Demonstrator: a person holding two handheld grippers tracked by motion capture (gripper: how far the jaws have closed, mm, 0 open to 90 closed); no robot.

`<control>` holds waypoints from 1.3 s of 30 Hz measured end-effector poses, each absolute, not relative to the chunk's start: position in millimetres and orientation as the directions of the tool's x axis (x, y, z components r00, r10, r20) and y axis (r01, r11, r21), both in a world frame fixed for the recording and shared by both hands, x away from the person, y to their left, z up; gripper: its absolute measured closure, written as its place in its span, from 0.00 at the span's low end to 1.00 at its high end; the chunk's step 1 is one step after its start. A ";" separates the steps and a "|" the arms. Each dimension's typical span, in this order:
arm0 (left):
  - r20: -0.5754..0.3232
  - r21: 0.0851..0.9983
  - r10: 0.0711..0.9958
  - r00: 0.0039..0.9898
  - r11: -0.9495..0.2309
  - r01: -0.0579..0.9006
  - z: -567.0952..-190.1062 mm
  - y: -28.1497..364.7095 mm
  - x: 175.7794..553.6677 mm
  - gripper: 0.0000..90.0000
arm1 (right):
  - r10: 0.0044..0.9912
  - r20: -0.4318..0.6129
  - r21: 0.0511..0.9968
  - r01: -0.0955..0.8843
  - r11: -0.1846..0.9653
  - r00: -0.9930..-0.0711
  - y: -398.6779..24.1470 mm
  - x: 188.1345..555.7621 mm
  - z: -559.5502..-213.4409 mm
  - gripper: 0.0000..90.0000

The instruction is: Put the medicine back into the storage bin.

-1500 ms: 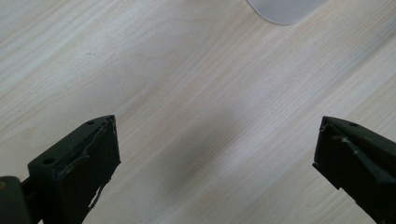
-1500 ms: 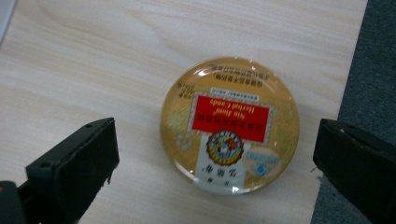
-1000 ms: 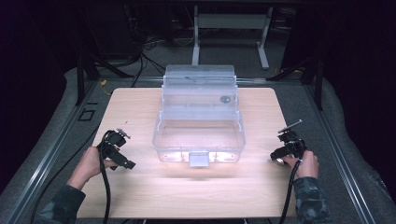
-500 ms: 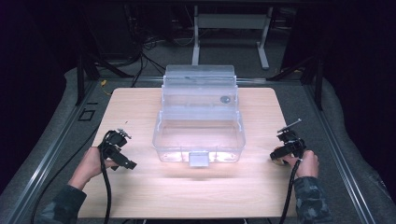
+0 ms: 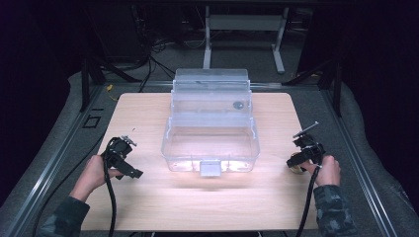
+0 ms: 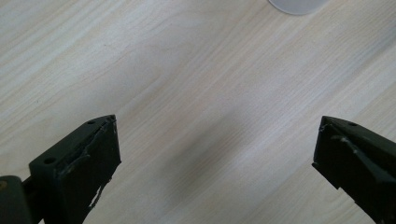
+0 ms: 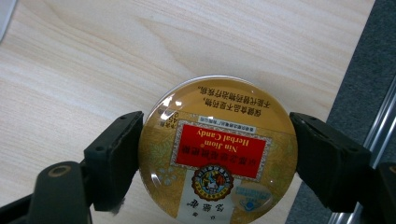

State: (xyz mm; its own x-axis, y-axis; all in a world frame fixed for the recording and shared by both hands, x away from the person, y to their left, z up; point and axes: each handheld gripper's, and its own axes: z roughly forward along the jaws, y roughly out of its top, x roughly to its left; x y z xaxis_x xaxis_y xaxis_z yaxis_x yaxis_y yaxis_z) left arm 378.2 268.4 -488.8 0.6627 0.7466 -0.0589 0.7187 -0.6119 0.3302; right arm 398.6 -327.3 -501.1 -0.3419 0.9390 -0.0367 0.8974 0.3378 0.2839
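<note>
High view: clear box [image 5: 211,132] at frame centre on the table [image 5: 148,202], lid tilted up behind, latch tab toward the bottom edge. At lower left, left hand [image 5: 94,174] wrapped round the left gripper [image 5: 129,170], forearm rising from the bottom edge at a slant, gripper aimed toward frame centre and down at the wood, cable looping down beside the sleeve. At lower right, right hand [image 5: 327,170] coming up from the bottom edge, fist closed on the right gripper [image 5: 298,163], which points left toward the box; gold tin [image 5: 296,166] just visible at its tip, near the table's right edge and well apart from the box.

Left gripper view: jaws spread wide at lower left and lower right of the frame, bare wood between, nothing held. Pale rounded edge of the box at the top edge, right of centre.

Right gripper view: round tin [image 7: 218,149], gold with a red label reading upside down, filling the lower centre. Clamped at both flanks, left jaw against its left rim, right jaw against its right rim. Wood behind, table edge and grey floor [image 7: 369,56] along the right side.
</note>
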 end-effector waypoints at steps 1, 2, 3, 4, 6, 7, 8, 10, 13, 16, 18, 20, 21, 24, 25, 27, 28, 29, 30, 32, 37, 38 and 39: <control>-0.059 0.330 0.747 0.663 -0.612 0.719 -488.8 268.4 378.3 0.00 | 0.938 -0.036 0.282 0.897 0.342 -0.346 -326.4 398.5 -499.5 0.22; -0.060 0.329 0.747 0.662 -0.611 0.720 -488.9 268.4 378.3 0.00 | 0.937 -0.048 0.272 0.898 0.346 -0.346 -325.5 398.6 -497.2 0.22; -0.060 0.328 0.746 0.663 -0.613 0.719 -489.0 268.7 378.5 0.00 | 0.936 -0.050 0.281 0.895 0.347 -0.347 -324.9 398.7 -496.7 0.22; -0.060 0.328 0.745 0.664 -0.613 0.718 -489.1 269.0 378.6 0.00 | 0.935 -0.049 0.279 0.895 0.349 -0.350 -324.7 399.0 -495.2 0.22; -0.075 0.334 0.743 0.665 -0.610 0.718 -489.3 269.8 378.6 0.00 | 0.935 -0.049 0.277 0.895 0.350 -0.351 -323.7 399.7 -492.3 0.22; -0.080 0.336 0.740 0.667 -0.610 0.717 -489.2 270.0 378.4 0.00 | 0.934 -0.048 0.276 0.894 0.353 -0.354 -323.3 399.9 -490.5 0.22; -0.077 0.335 0.740 0.668 -0.612 0.717 -489.0 270.1 378.3 0.00 | 0.931 -0.049 0.261 0.895 0.362 -0.362 -322.6 400.3 -487.6 0.22; -0.078 0.334 0.739 0.669 -0.613 0.716 -488.9 270.6 378.2 0.00 | 0.931 -0.050 0.274 0.891 0.362 -0.362 -320.4 400.0 -484.7 0.22; -0.075 0.331 0.738 0.671 -0.616 0.715 -488.7 270.7 378.2 0.00 | 0.925 -0.054 0.276 0.885 0.375 -0.375 -317.3 399.8 -478.3 0.22; -0.082 0.335 0.734 0.674 -0.617 0.712 -488.1 270.8 378.2 0.00 | 0.920 -0.063 0.274 0.880 0.388 -0.386 -313.1 399.7 -471.7 0.22; -0.087 0.339 0.728 0.680 -0.620 0.707 -487.9 270.0 377.7 0.00 | 0.917 -0.076 0.269 0.878 0.396 -0.391 -309.8 399.6 -468.5 0.22; -0.083 0.338 0.725 0.684 -0.625 0.704 -487.3 269.1 377.5 0.00 | 0.912 -0.077 0.269 0.872 0.409 -0.404 -305.8 399.5 -464.1 0.22; -0.082 0.337 0.723 0.686 -0.627 0.702 -487.0 268.8 377.6 0.00 | 0.909 -0.083 0.271 0.869 0.414 -0.408 -304.5 399.4 -462.8 0.22; -0.076 0.338 0.722 0.687 -0.630 0.699 -485.8 268.3 378.0 0.00 | 0.903 -0.082 0.272 0.862 0.427 -0.421 -300.1 399.6 -457.2 0.22; -0.074 0.336 0.721 0.689 -0.632 0.698 -485.5 268.2 378.4 0.00 | 0.900 -0.086 0.274 0.859 0.433 -0.427 -298.7 399.6 -454.9 0.22; -0.073 0.334 0.721 0.689 -0.633 0.698 -485.4 267.5 378.8 0.00 | 0.897 -0.091 0.277 0.855 0.439 -0.432 -296.1 400.5 -450.9 0.22; -0.070 0.332 0.719 0.691 -0.637 0.696 -485.4 266.9 378.8 0.00 | 0.895 -0.079 0.277 0.853 0.443 -0.439 -295.1 401.3 -448.9 0.22; -0.068 0.328 0.716 0.695 -0.642 0.693 -485.5 266.2 378.8 0.00 | 0.894 -0.087 0.271 0.853 0.446 -0.440 -293.6 402.0 -446.8 0.22; -0.067 0.326 0.715 0.696 -0.644 0.692 -485.7 265.8 378.8 0.00 | 0.891 -0.083 0.275 0.850 0.450 -0.446 -292.3 403.1 -444.4 0.22; -0.069 0.324 0.714 0.696 -0.644 0.693 -486.0 265.0 378.8 0.00 | 0.888 -0.090 0.279 0.844 0.458 -0.451 -289.9 404.3 -440.6 0.22; -0.070 0.326 0.710 0.701 -0.648 0.689 -486.9 264.0 378.5 0.00 | 0.878 -0.103 0.289 0.831 0.475 -0.467 -282.2 406.3 -427.8 0.22; -0.068 0.324 0.710 0.700 -0.648 0.689 -487.7 263.5 378.3 0.00 | 0.876 -0.097 0.292 0.828 0.479 -0.472 -280.7 406.5 -425.6 0.22; -0.070 0.319 0.708 0.703 -0.652 0.688 -488.7 263.1 378.3 0.00 | 0.875 -0.095 0.293 0.826 0.481 -0.475 -279.2 406.8 -423.4 0.22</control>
